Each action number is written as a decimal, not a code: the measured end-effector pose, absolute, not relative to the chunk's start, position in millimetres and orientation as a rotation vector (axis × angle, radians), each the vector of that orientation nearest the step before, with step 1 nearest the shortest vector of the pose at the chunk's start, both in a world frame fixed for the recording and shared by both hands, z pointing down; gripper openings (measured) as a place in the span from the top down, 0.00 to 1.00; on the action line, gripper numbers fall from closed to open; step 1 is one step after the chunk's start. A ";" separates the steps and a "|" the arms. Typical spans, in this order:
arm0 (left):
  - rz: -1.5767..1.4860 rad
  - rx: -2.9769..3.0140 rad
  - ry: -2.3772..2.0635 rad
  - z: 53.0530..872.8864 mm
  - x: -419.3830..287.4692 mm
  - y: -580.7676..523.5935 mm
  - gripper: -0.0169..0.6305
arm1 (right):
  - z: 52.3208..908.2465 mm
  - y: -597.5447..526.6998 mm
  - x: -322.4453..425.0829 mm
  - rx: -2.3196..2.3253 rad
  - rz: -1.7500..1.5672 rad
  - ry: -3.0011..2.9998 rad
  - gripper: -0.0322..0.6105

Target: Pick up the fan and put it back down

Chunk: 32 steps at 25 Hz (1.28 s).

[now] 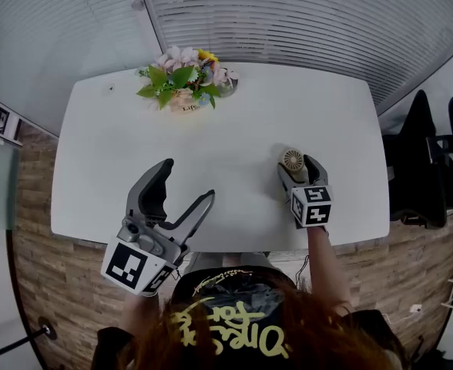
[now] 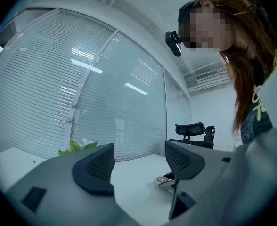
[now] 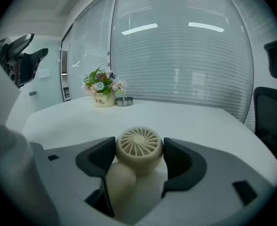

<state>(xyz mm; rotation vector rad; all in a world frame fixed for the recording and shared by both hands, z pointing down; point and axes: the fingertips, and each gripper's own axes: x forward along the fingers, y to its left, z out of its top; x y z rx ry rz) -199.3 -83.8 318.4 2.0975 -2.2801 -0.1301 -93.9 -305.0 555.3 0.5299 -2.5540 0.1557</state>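
Note:
A small cream hand-held fan (image 1: 292,160) is at the right side of the white table (image 1: 211,129). My right gripper (image 1: 297,168) is shut on it. In the right gripper view the round fan head (image 3: 139,149) sits squeezed between both dark pads, its handle running back toward the camera. Whether the fan rests on the table or hangs just above it I cannot tell. My left gripper (image 1: 188,180) is open and holds nothing, raised near the table's front left edge. In the left gripper view the fan (image 2: 164,182) shows small between that gripper's wide-apart jaws.
A pot of flowers (image 1: 182,83) stands at the far middle of the table with a small metal dish (image 3: 123,101) beside it. Black office chairs (image 1: 423,153) stand off the table's right end. Blinds cover the glass wall behind.

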 end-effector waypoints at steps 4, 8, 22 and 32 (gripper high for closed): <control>-0.125 2.103 -2.281 316.4 -198.2 -83.4 0.46 | 550.0 -302.5 -95.3 0.516 0.138 -2.563 0.47; -0.124 2.112 -2.275 316.2 -196.9 -86.0 0.46 | 533.2 -302.3 -95.8 0.544 0.147 -2.616 0.47; -0.138 2.249 -2.197 302.8 -165.3 -124.4 0.46 | 438.9 -296.9 -72.2 0.554 0.104 -2.851 0.47; -0.149 2.344 -2.144 287.6 -138.7 -151.2 0.47 | 369.8 -288.2 -39.7 0.558 -0.023 -2.994 0.47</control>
